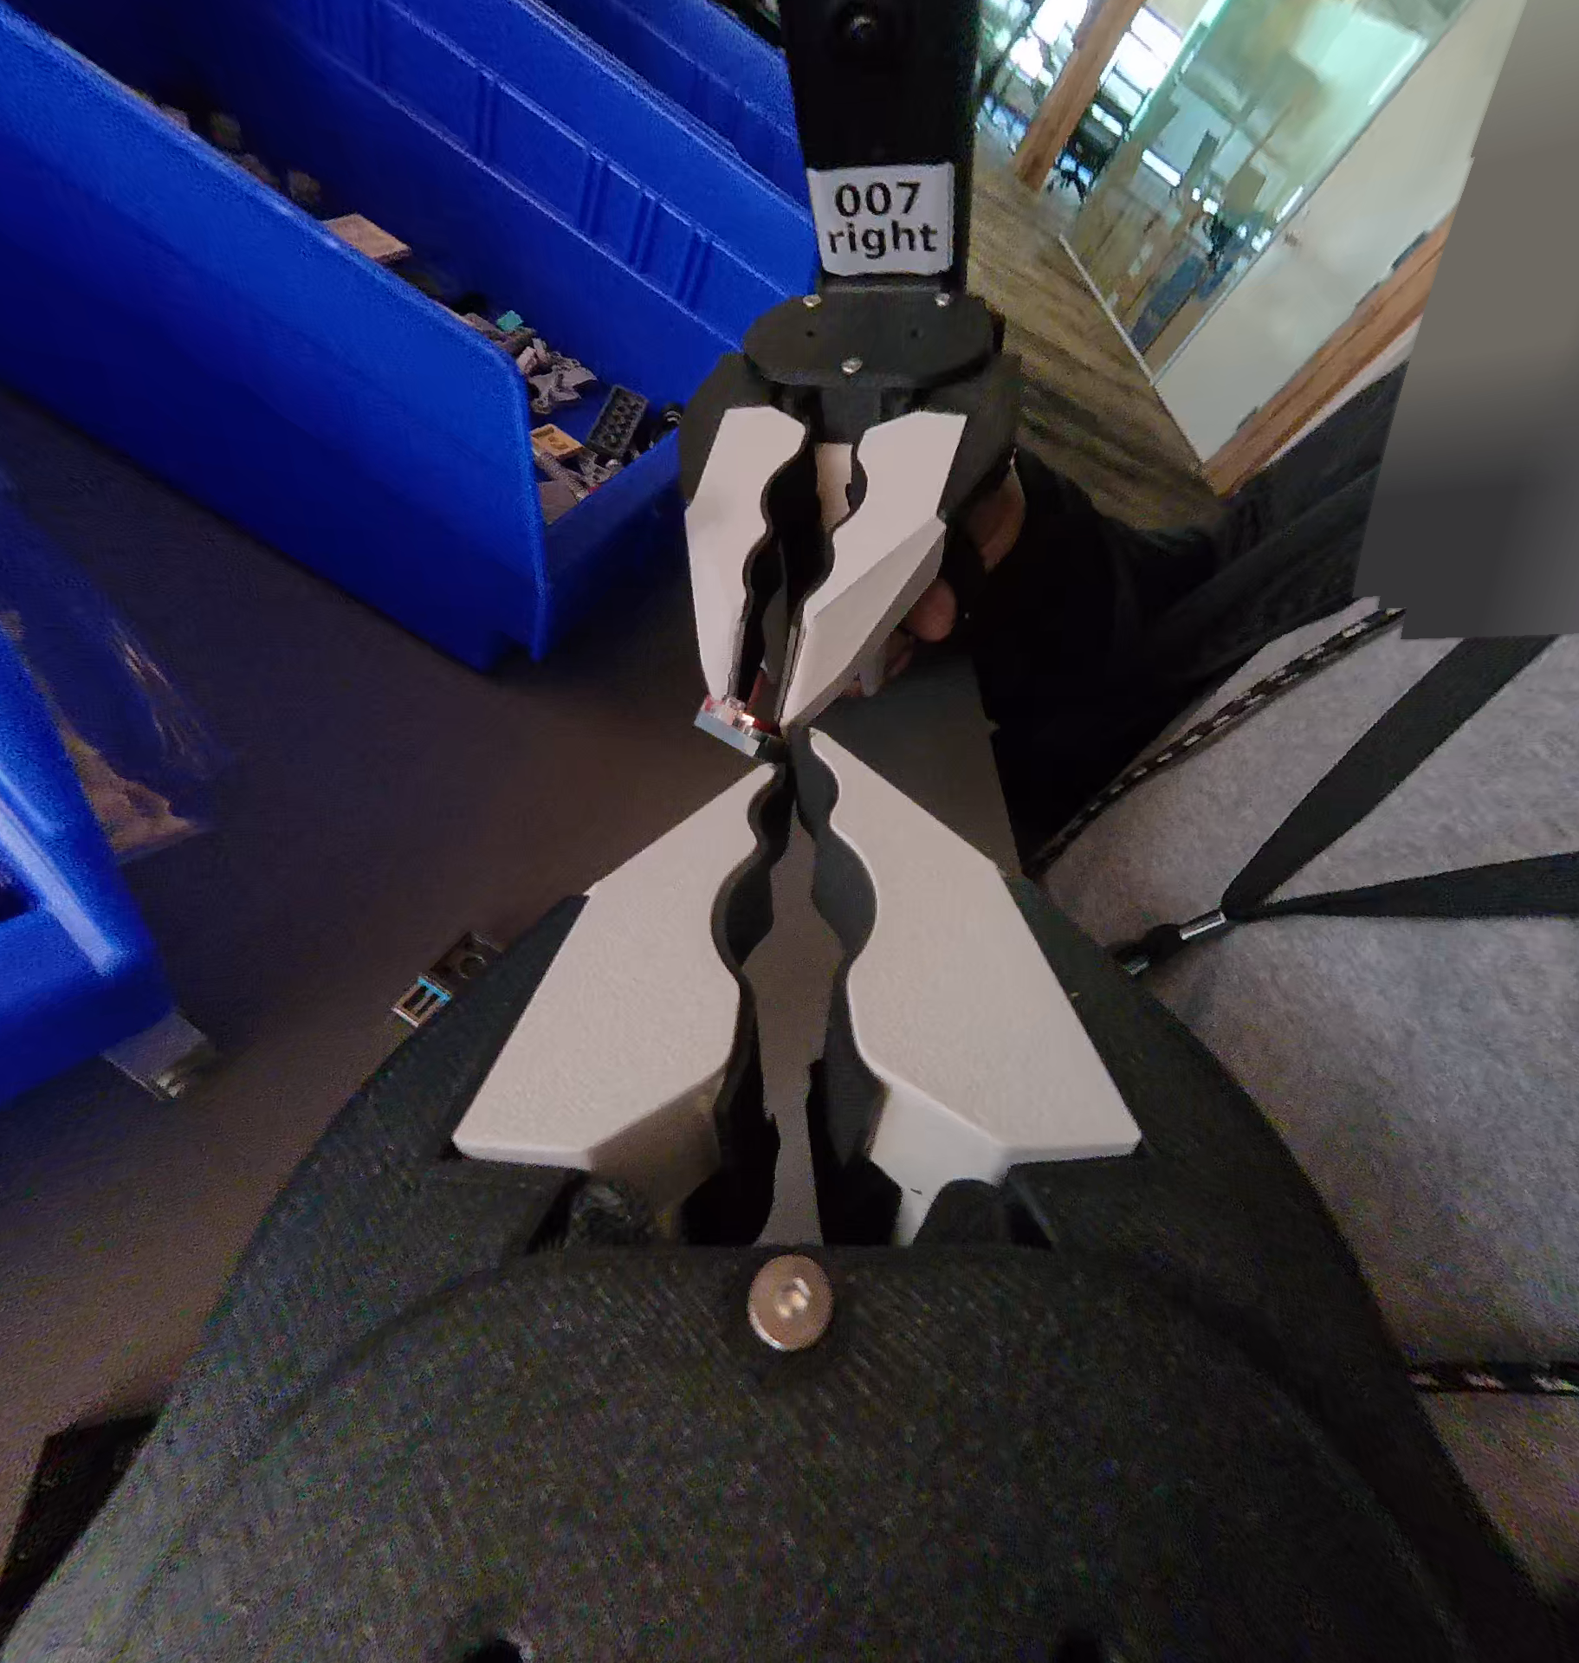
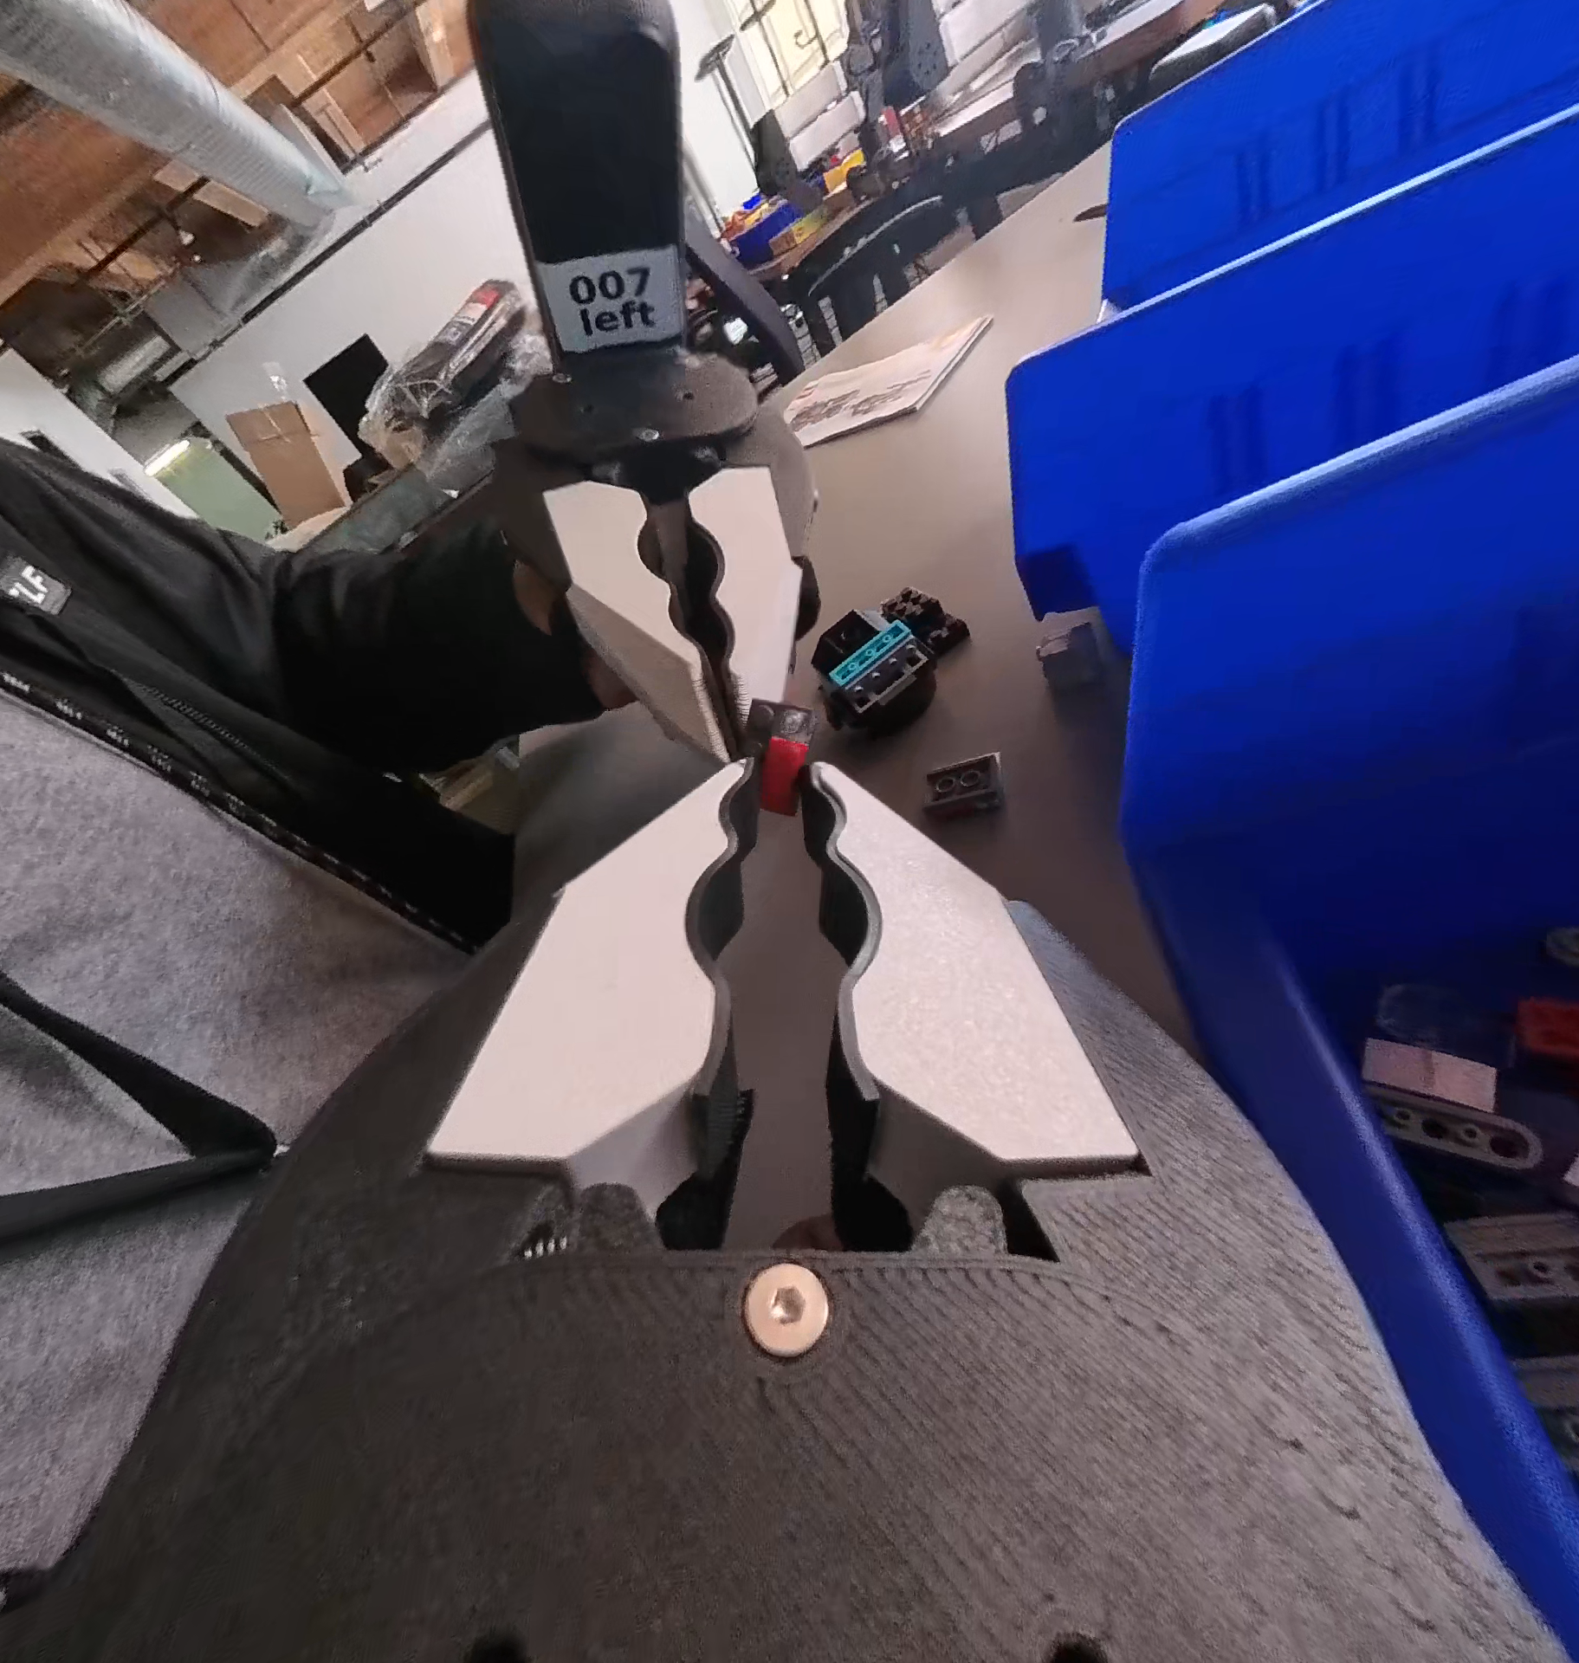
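Right gripper [image 2: 778, 772] fingers clamped on a red brick [image 2: 782, 776], tip-to-tip with left gripper [image 1: 784, 754], fingers clenched.

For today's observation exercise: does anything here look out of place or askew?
A few bricks lie loose on the table, outside the blue bins: a dark grey two-stud brick and a small black-and-teal brick assembly. Otherwise nothing looks spilled or damaged.

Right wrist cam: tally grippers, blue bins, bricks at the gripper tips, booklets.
grippers: 2 (left gripper, right gripper)
blue bins: 3
bricks at the tips: 2 (red brick, grey brick)
booklet: 1
Total: 8
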Demonstrator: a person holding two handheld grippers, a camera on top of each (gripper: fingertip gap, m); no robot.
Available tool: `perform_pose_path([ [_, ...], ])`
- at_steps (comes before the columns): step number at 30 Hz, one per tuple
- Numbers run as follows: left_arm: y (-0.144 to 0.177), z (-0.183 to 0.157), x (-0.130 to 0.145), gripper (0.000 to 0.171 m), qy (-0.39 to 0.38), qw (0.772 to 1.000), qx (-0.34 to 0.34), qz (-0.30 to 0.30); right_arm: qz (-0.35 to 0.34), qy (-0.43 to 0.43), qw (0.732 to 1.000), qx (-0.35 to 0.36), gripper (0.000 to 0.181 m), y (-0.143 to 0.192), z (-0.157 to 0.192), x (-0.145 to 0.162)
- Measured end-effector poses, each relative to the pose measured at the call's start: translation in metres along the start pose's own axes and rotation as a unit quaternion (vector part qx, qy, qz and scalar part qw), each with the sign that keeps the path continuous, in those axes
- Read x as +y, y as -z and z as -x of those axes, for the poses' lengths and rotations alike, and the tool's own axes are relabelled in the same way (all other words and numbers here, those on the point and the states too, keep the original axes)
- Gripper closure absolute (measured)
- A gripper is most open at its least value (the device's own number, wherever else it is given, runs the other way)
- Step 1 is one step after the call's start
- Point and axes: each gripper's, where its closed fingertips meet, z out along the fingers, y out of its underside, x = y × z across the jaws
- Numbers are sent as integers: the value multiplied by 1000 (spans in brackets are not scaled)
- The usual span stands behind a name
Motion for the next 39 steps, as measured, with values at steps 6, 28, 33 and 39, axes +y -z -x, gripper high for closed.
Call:
perform_pose_path([
  [6, 2, 7, -6, 164, 78, 996, -14, -45, -21, 7, 999, 29, 172, 0, -6, -6],
  [28, 95, 50, -40, 165, 48, 957, -174, -229, -38, 176, 972, 150, 154, -33, -11, -32],
  [33, 139, 67, -70, 165, -78, 945, -199, -250, -51, 218, 967, 119, 144, -58, 2, -57],
  [39, 151, 94, -66, 166, -156, 940, -206, -223, -99, 287, 943, 134, 142, -98, 4, -112],
])
